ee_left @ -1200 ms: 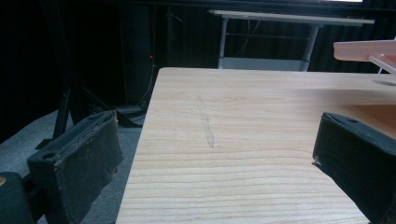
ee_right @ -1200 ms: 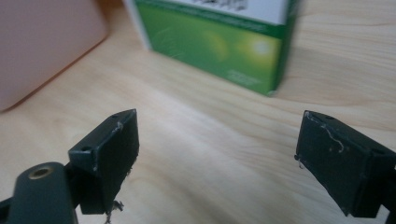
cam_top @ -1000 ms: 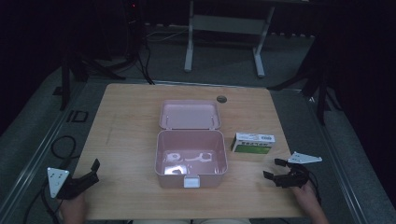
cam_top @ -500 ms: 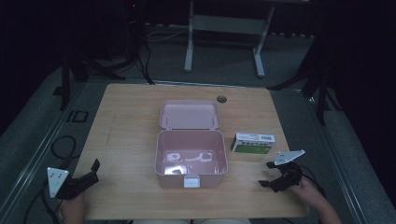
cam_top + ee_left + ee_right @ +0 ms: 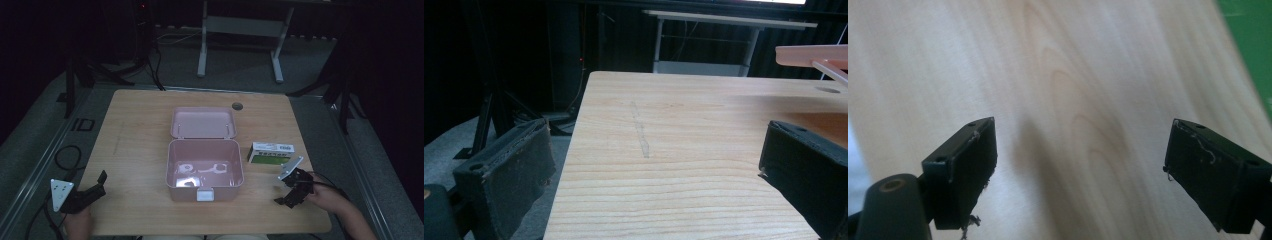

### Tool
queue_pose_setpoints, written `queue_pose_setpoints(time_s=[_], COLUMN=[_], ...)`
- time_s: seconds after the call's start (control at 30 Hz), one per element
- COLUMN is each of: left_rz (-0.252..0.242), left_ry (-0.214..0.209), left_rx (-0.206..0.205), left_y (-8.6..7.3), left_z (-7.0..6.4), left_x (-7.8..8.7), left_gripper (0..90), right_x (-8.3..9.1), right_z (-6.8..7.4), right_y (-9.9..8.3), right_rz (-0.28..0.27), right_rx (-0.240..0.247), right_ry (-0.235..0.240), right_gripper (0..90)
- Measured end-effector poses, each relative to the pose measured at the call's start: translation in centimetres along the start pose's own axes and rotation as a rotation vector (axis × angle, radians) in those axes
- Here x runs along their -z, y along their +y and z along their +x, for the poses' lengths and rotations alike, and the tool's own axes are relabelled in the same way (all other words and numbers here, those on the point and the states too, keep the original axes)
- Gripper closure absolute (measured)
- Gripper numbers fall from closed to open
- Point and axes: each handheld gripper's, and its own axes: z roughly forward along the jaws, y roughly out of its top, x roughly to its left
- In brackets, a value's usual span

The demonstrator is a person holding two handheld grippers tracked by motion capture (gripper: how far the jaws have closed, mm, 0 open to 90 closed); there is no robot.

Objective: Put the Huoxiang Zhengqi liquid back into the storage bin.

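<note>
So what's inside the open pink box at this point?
The pink box sits open, its lid laid back. On its floor lie a few pale, glossy items, too glary in the high view to identify. The near wall hides the front strip of the floor.

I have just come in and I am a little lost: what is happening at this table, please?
A person holds a gripper in each hand at a wooden table. Both the left gripper and the right gripper are open and hold nothing. A pink box stands open in the middle, and a green and white carton lies beside it, untouched.
</note>
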Motion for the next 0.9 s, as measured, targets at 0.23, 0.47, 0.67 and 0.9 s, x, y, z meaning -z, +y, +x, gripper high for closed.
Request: queue_pose_setpoints(time_s=[0.23,0.47,0.67,0.9], left_rz=[-0.001,-0.002,-0.002,-0.003], left_ry=[-0.003,-0.007,-0.009,-0.012], left_rx=[0.0,0.003,0.001,0.005], left_y=[0.0,0.0,0.0,0.0], left_z=[0.0,0.1,0.0,0.1], left_x=[0.0,0.0,0.0,0.0], left_gripper=[1.0,1.0,1.0,1.0], right_x=[-0.4,-0.7,-0.8,-0.4], right_z=[0.5,0.9,0.9,1.2], right_y=[1.7,3.3,4.2,5.5], right_rz=[0.139,0.249,0.333,0.356], right_rx=[0.074,0.179,0.198,0.219], right_ry=[-0.01,-0.005,0.044,0.066], right_gripper=[13.0,13.3,13.8,13.2])
